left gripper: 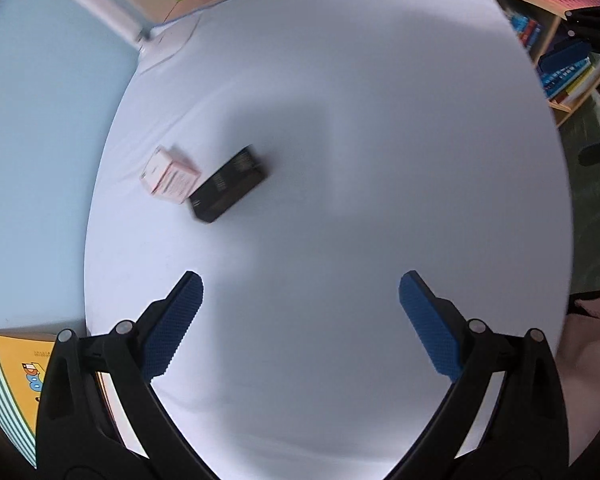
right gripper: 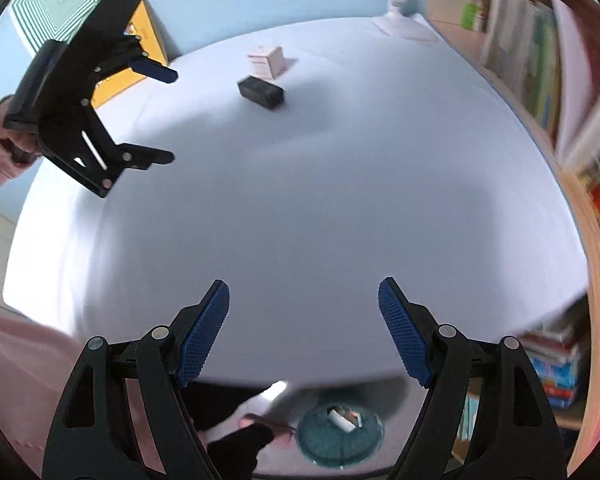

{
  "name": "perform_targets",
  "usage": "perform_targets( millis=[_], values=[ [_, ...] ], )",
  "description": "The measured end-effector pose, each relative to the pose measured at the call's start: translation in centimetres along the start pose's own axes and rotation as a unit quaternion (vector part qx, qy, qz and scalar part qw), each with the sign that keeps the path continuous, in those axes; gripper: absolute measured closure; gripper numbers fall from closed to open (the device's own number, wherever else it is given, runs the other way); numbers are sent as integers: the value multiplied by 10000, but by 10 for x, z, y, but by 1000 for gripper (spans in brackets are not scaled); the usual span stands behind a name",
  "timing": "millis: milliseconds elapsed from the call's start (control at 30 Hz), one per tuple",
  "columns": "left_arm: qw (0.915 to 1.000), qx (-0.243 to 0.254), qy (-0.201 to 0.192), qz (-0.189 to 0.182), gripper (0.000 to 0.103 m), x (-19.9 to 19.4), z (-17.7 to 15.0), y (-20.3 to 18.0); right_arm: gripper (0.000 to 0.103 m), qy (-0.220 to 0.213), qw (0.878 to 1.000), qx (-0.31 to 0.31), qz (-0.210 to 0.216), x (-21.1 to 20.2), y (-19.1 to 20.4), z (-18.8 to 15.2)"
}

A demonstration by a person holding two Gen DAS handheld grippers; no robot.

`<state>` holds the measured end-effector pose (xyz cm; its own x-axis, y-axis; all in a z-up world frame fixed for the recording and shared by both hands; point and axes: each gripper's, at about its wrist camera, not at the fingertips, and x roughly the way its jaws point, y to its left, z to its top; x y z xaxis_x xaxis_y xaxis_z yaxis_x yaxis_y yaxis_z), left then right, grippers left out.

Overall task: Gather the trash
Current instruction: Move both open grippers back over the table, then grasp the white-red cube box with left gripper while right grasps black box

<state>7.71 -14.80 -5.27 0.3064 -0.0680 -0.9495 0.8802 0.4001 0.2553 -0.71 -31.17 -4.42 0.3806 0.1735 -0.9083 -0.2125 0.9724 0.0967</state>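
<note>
Two small boxes, a pink box (left gripper: 170, 175) touching a black box (left gripper: 229, 184), lay left of centre on the white table (left gripper: 340, 120). A teal bin (right gripper: 339, 434) with scraps sat below the table edge, at bottom centre of the right view. The left gripper (left gripper: 300, 320) and right gripper (right gripper: 303, 330) pointed steeply down, jaws wide and empty. Best approach: straddle one box's narrow sides.

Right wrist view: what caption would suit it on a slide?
Open right gripper above white table; black box beside pink box.
</note>
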Motion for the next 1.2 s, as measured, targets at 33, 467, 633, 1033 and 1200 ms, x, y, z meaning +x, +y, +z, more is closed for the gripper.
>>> perform_targets(
  millis=[33,467,633,1033,1200],
  values=[
    [10000,-26,8,9,7,2,-1,7,26,17,10000,-47,16,3,2,8],
    [9998,-197,50,-84,7,41,-2,105,26,272,9969,-716,152,66,28,107],
    [9997,-188,35,-128,7,57,4,128,26,383,9957,-813,227,89,31,137],
    [9994,65,-86,-326,7,95,24,165,28,456,9942,-943,241,132,30,173],
    [9977,270,-196,-591,7,103,29,161,28,525,9927,-1049,285,150,33,178]
  ],
)
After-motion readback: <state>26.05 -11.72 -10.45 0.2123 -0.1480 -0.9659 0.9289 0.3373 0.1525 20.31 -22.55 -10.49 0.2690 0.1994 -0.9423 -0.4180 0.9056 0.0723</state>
